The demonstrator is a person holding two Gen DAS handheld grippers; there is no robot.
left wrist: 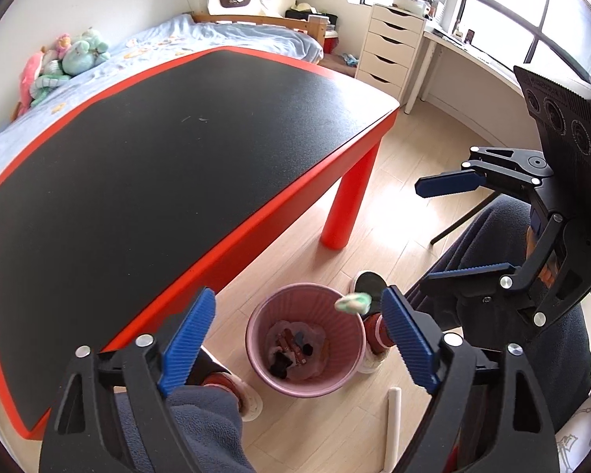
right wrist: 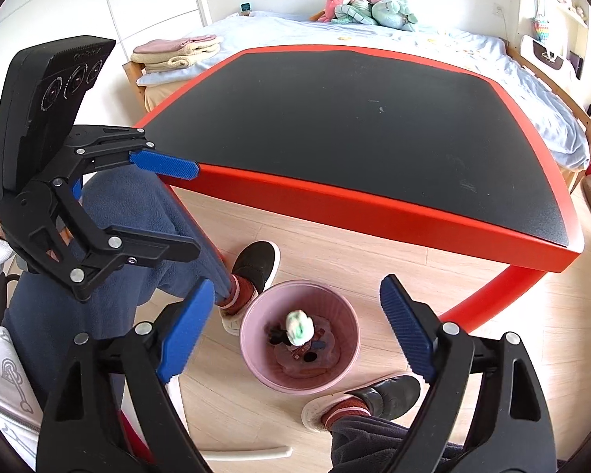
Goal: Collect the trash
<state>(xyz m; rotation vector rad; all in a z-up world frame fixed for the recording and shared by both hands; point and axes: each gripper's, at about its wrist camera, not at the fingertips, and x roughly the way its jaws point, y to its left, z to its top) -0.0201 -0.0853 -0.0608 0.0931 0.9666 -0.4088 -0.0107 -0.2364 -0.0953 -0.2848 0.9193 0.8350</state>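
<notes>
A pink ribbed trash bin [left wrist: 256, 339] [right wrist: 256, 370] stands on the wood floor beside the red table, with several dark scraps inside. A crumpled white-and-green wad [left wrist: 354, 302] [right wrist: 300, 328] is in mid-air above the bin's mouth, touching neither gripper. My left gripper [left wrist: 295, 339] is open and empty above the bin; it also shows in the right wrist view [right wrist: 177, 213]. My right gripper [right wrist: 291, 335] is open and empty over the bin; it shows in the left wrist view [left wrist: 433, 232] at the right.
The red table with a black top [left wrist: 169, 165] [right wrist: 358, 138] stands just beyond the bin. The person's legs and slippered feet [right wrist: 256, 264] flank the bin. A bed [right wrist: 374, 35], white drawers [left wrist: 390, 47] and a desk lie farther off.
</notes>
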